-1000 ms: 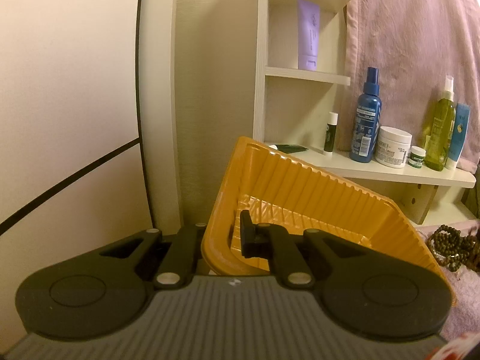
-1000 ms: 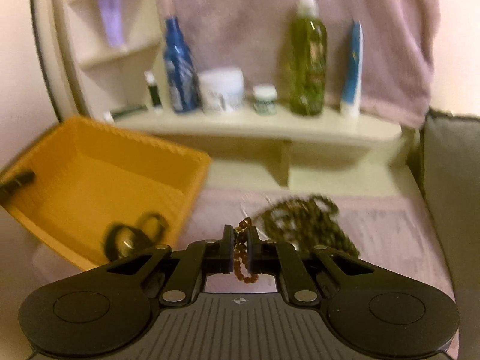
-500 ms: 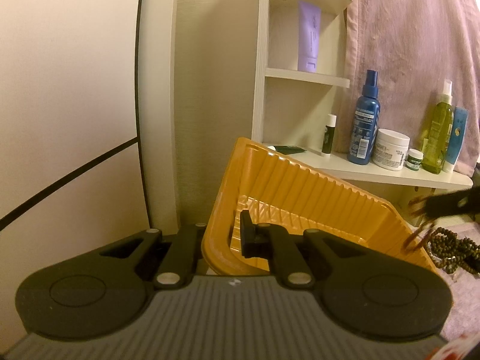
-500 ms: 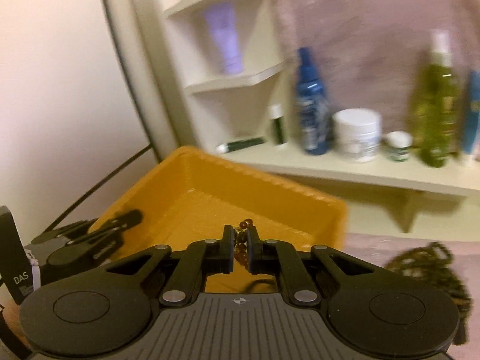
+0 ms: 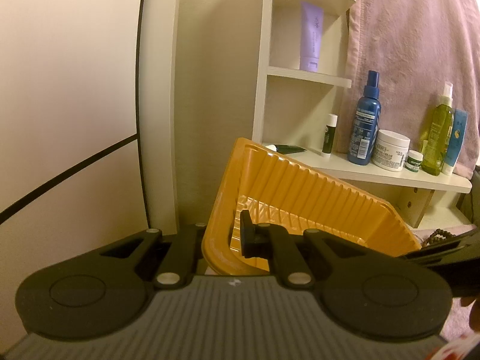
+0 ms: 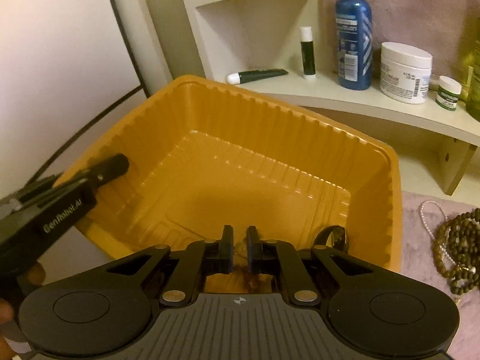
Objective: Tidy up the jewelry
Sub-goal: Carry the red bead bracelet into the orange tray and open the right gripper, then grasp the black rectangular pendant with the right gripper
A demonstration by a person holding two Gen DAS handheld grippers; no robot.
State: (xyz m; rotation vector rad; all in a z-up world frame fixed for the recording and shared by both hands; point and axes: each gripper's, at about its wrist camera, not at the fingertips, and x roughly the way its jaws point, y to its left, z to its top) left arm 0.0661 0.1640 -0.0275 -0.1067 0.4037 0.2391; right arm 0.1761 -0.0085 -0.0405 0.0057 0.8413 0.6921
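Cream shelves (image 5: 372, 177) line the back wall, draped at the right with a pink towel (image 5: 420, 45), and hold toiletries: a lilac tube (image 5: 312, 37), a blue spray bottle (image 6: 354, 33), a white cream jar (image 6: 405, 72) and a green bottle (image 5: 436, 141). Below them we see a pink cloth (image 6: 420, 255) covering the surface.

Our left gripper (image 5: 222, 240) is clamped on the near wall of the orange tray (image 6: 270, 138), one finger outside the rim and one inside, holding the tray tipped up off the surface. In the right wrist view that same gripper shows at the tray's left rim.

Our right gripper (image 6: 239, 247) hangs over the tray's near side, pointing down into it. Its jaws stand slightly apart, and a brown bead bracelet (image 6: 250, 279) shows in the gap and below it, blurred; we cannot tell whether the pads press on it. A dark ring-shaped piece (image 6: 334, 237) lies in the tray's right corner.

Outside the tray, on the cloth to the right, lie an olive bead necklace (image 6: 459, 255) and, just beside it, a thin pearl strand (image 6: 429, 219).
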